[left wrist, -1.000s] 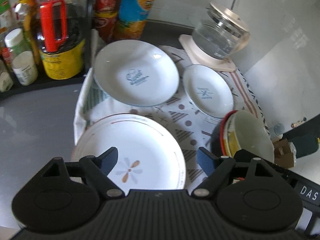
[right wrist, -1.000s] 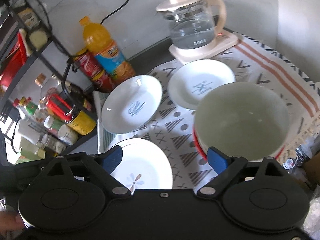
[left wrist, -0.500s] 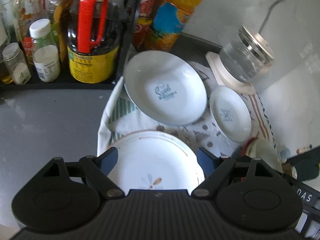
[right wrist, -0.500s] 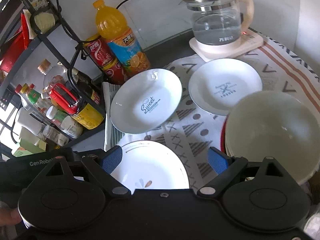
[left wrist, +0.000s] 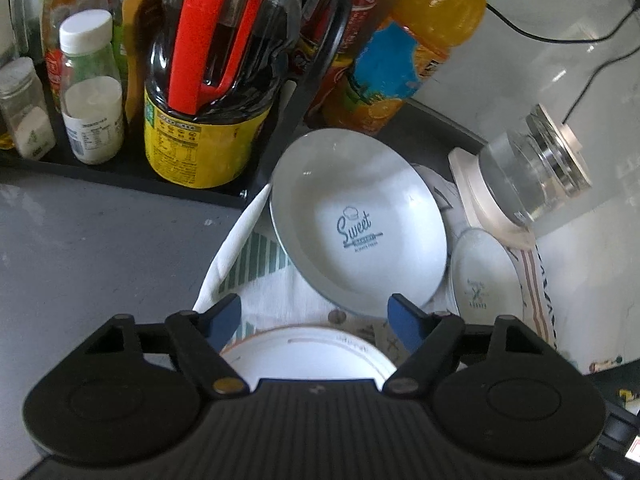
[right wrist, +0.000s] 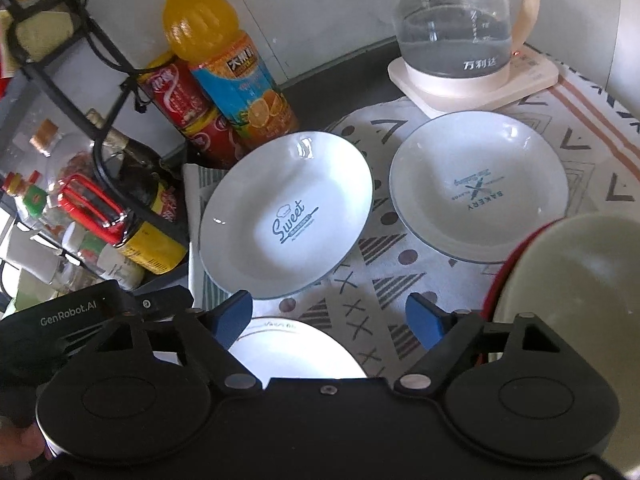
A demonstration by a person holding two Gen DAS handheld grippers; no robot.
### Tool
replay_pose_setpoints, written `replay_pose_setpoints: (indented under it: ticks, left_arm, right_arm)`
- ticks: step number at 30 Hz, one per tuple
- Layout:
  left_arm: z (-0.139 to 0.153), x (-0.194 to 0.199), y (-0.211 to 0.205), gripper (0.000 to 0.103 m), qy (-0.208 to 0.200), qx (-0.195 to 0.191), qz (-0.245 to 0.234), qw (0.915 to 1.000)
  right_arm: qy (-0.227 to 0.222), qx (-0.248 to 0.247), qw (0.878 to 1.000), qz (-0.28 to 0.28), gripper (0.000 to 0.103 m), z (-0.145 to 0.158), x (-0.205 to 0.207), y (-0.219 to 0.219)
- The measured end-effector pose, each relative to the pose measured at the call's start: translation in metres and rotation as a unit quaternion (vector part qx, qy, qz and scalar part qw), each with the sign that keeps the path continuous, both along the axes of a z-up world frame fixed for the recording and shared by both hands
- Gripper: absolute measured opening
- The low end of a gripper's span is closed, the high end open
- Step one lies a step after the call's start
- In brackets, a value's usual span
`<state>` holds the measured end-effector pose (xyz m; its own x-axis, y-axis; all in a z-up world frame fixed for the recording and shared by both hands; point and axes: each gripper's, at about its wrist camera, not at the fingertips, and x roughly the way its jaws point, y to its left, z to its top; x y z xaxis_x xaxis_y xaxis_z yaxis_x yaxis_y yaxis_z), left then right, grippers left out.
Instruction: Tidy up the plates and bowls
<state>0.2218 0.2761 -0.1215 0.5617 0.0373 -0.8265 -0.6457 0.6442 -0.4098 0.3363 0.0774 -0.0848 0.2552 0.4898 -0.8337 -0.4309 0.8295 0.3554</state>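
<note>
Two claws hang over the patterned cloth [right wrist: 400, 280] on the grey worktop [left wrist: 80, 248], and both have just been closing a little, yet the left claw [left wrist: 316, 318] and the right claw [right wrist: 332, 316] each stand apart with nothing clamped between the blue pads. Below them lies the flat plate [right wrist: 296, 348], beyond it the "Sweet" plate [right wrist: 286, 214], to its right the "Bakery" plate [right wrist: 478, 192], and a pale bowl [right wrist: 572, 296] sits at the right edge.
</note>
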Motion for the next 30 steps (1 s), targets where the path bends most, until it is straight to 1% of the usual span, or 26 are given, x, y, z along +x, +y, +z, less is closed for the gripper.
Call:
replay_pose_setpoints:
  ticks: [5,7,10,14,16,20,22,23,26,28,30]
  left_arm:
    - [-0.018,0.012,0.009,0.07,0.003,-0.011,0.017,0.9998]
    - [-0.025,0.015,0.014,0.064,0.005,-0.02,0.025,0.9995]
    - [-0.034,0.018,0.02,0.058,0.005,-0.031,0.034,0.9989]
    - [-0.044,0.023,0.026,0.05,0.007,-0.043,0.044,0.9981]
    - [-0.048,0.025,0.03,0.043,0.013,-0.054,0.048,0.9973]
    - [-0.056,0.028,0.035,0.036,0.014,-0.064,0.057,0.9962]
    - [-0.06,0.029,0.037,0.031,0.015,-0.07,0.061,0.9956]
    - [-0.061,0.029,0.038,0.03,0.016,-0.071,0.063,0.9953]
    - [-0.065,0.031,0.04,0.027,0.015,-0.074,0.068,0.9948]
    - [-0.067,0.033,0.042,0.023,0.014,-0.076,0.069,0.9946]
    - [-0.07,0.036,0.044,0.02,0.014,-0.08,0.07,0.9942]
  right_arm:
    - [0.015,-0.001,1.0,-0.015,0.071,-0.014,0.015,0.01]
    - [0.02,0.0,1.0,-0.019,0.07,-0.019,0.02,0.014]
    - [0.022,-0.003,1.0,-0.02,0.067,-0.024,0.025,0.023]
    - [0.037,-0.007,0.999,-0.026,0.058,-0.035,0.034,0.034]
    - [0.044,-0.012,0.998,-0.031,0.054,-0.041,0.038,0.038]
    - [0.062,-0.016,0.997,-0.04,0.045,-0.055,0.044,0.045]
    - [0.068,-0.017,0.997,-0.043,0.041,-0.06,0.046,0.048]
    - [0.071,-0.017,0.996,-0.044,0.038,-0.062,0.047,0.049]
    - [0.078,-0.018,0.995,-0.05,0.035,-0.069,0.05,0.051]
    - [0.081,-0.017,0.995,-0.055,0.033,-0.073,0.051,0.051]
    - [0.085,-0.018,0.994,-0.06,0.028,-0.078,0.053,0.052]
